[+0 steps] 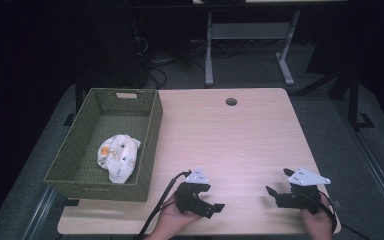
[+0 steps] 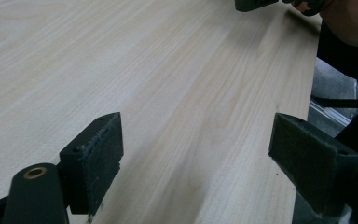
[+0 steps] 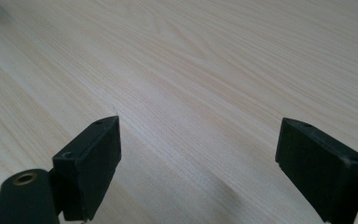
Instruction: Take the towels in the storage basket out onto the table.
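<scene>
My left gripper (image 1: 212, 197) rests low over the near edge of the light wooden table (image 1: 230, 135), held by a hand and pointing to the right. Its jaws stand wide apart in the left gripper view (image 2: 196, 140), with bare wood between them. My right gripper (image 1: 278, 181) is near the front right corner and points left and away. It is open too in the right gripper view (image 3: 198, 140), with nothing between the pads. A bit of the right gripper (image 2: 256, 3) shows at the top of the left gripper view.
A green woven basket (image 1: 150, 135) stands on the table's left side, with a crumpled white patterned cloth (image 1: 118, 156) lying in it. A round cable hole (image 1: 231, 101) sits near the far edge. Beyond the table are a desk frame's legs (image 1: 209, 55) and dark floor.
</scene>
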{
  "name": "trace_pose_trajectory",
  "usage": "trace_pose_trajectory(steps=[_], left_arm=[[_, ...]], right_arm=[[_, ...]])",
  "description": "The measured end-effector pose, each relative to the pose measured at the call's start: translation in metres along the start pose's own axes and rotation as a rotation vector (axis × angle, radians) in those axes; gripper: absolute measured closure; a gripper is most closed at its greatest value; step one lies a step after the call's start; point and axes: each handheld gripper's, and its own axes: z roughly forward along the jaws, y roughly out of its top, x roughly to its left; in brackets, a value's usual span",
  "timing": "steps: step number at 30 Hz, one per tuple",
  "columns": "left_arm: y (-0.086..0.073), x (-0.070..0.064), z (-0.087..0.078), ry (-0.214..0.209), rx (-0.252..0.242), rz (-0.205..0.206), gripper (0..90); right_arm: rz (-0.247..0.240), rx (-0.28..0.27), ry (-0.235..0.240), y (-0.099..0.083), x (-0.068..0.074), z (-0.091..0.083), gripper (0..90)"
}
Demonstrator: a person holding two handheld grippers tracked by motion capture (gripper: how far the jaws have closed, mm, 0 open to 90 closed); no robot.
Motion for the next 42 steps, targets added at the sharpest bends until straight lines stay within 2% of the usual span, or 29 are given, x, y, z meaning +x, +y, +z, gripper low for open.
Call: trace_pose_trajectory(steps=[3, 7, 10, 15, 23, 27, 30, 34, 42], left_arm=[[0.001, 0.002, 0.0, -0.005, -0.001, -0.004, 17.5], [0.0, 0.008, 0.001, 0.003, 0.039, 0.001, 18.1], [0.0, 0.008, 0.001, 0.007, 0.042, 0.001, 18.2], [0.005, 0.012, -0.004, -0.009, 0.041, -0.016, 17.4], [0.021, 0.02, -0.017, -0.033, 0.041, -0.044, 18.2], [0.028, 0.02, -0.022, -0.048, 0.05, -0.043, 18.2], [0.033, 0.018, -0.026, -0.037, 0.049, -0.048, 18.2], [0.04, 0.021, -0.033, -0.054, 0.041, -0.062, 18.3], [0.062, 0.018, -0.047, -0.056, 0.062, -0.032, 18.3]], right_arm=[[0.006, 0.003, -0.001, -0.001, 0.0, 0.0, 13.7], [0.008, 0.002, -0.004, -0.001, -0.002, 0.0, 13.7], [0.005, 0.001, -0.012, 0.001, -0.001, 0.0, 13.7], [-0.002, 0.008, -0.004, 0.001, 0.001, 0.002, 13.7], [0.014, 0.015, -0.013, -0.001, 0.0, 0.002, 13.7], [0.015, 0.014, -0.014, -0.002, 0.0, 0.001, 13.7], [0.01, 0.016, -0.013, -0.002, 0.0, 0.001, 13.7], [0.017, 0.02, -0.014, -0.002, 0.0, 0.002, 13.7], [0.023, 0.019, -0.015, -0.003, -0.002, 0.001, 13.7]])
